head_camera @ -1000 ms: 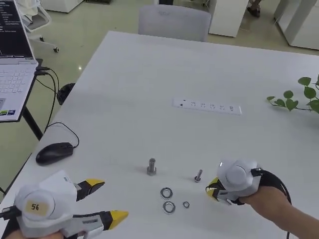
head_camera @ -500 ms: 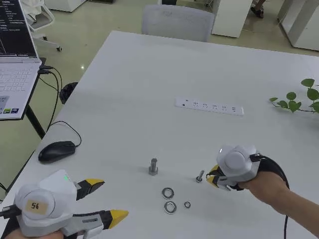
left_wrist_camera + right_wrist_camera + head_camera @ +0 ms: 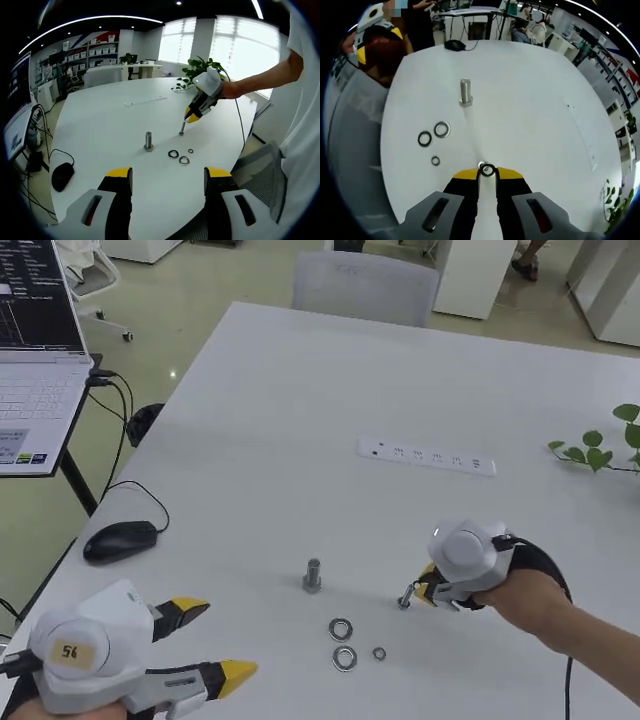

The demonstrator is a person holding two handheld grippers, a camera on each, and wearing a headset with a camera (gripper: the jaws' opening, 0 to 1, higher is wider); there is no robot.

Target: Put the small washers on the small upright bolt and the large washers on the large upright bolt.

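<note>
1. Laptop (image 3: pixel 35 360) comes first at the far left, open on its own stand off the counter (image 3: pixel 300 420), with black cables hanging from its side.
2. Next we see a black mouse (image 3: pixel 120 540) near the counter's left edge, its cord looping behind it, well apart from the bolts.
3. At the near left corner we hold the left tongs (image 3: pixel 215 640), yellow tips spread apart around nothing.
4. Near the middle the large bolt (image 3: pixel 312 576) stands upright on its head.
5. Two large washers (image 3: pixel 340 628) lie flat just in front of it, one nearer us than the other, close together.
6. Far behind them we see a grey chair (image 3: pixel 365 285) at the counter's far edge.
7. A loose small washer (image 3: pixel 379 653) lies flat just right of the nearer large washer.
8. The small bolt (image 3: pixel 405 597) stands upright, right of the large bolt.
9. The right tongs (image 3: pixel 422 592) have their tips right at the small bolt's top. In the right gripper view they are pinched together on a held small washer (image 3: pixel 487 170). The right hand (image 3: pixel 530 605) covers the counter behind them.
10. A white power strip (image 3: pixel 427 456) lies flat farther back, mid-counter.
11. Green plant leaves (image 3: pixel 600 445) reach in at the right edge.
</note>
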